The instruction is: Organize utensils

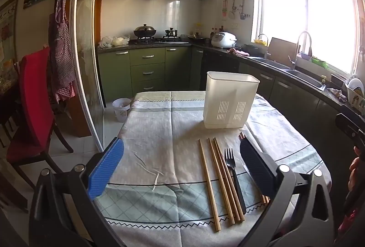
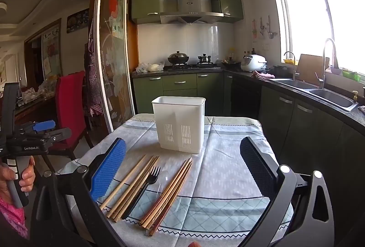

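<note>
A white slotted utensil holder [image 1: 230, 103] [image 2: 180, 123] stands upright on the cloth-covered table [image 1: 159, 132] [image 2: 228, 167]. In front of it lie several light wooden chopsticks [image 1: 214, 183] [image 2: 132, 187], a black plastic fork [image 1: 232, 169] [image 2: 146, 187] and a bundle of darker chopsticks [image 2: 168, 192]; in the left wrist view the black finger hides most of that bundle. My left gripper [image 1: 181, 167] [image 2: 54, 128] hovers open over the table's near left part, holding nothing. My right gripper [image 2: 183, 169] is open above the utensils and also holds nothing.
A red chair [image 1: 34, 110] [image 2: 68, 110] stands left of the table beside a glass sliding door [image 1: 89, 64]. A small bin [image 1: 122, 109] sits on the floor. Green cabinets, a dark counter and a sink [image 2: 330, 96] run along the right. A person's hand [image 2: 25, 174] grips the left handle.
</note>
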Available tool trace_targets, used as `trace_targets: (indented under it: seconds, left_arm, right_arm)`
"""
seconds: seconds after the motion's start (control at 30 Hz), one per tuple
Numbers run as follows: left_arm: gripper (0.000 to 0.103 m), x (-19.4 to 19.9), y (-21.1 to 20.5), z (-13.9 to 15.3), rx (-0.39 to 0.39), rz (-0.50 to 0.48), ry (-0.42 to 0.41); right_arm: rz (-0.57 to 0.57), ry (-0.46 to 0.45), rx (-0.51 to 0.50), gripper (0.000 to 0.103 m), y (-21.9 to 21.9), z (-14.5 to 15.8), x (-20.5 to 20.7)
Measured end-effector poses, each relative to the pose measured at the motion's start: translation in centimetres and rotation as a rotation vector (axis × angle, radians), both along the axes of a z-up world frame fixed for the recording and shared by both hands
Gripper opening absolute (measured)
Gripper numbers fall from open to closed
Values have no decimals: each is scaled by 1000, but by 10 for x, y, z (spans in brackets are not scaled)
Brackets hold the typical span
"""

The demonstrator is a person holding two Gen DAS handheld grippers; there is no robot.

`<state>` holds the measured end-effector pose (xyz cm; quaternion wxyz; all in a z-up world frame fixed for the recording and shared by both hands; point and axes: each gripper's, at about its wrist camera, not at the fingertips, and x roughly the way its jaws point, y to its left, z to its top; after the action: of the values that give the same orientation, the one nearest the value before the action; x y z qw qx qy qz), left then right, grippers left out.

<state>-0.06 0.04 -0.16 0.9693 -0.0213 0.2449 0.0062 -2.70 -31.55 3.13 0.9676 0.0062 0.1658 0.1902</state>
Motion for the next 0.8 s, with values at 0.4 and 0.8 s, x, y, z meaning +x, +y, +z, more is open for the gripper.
trace_targets:
  seconds: [0.4,0.8]
  left_arm:
    - [97,-1,-4,-2,-3,-4,3]
    - [97,1,-3,-6,-10,-7,16]
  right_arm:
    - [0,5,1,99,1,-2,1]
    - [-3,13,-1,99,4,-12,4]
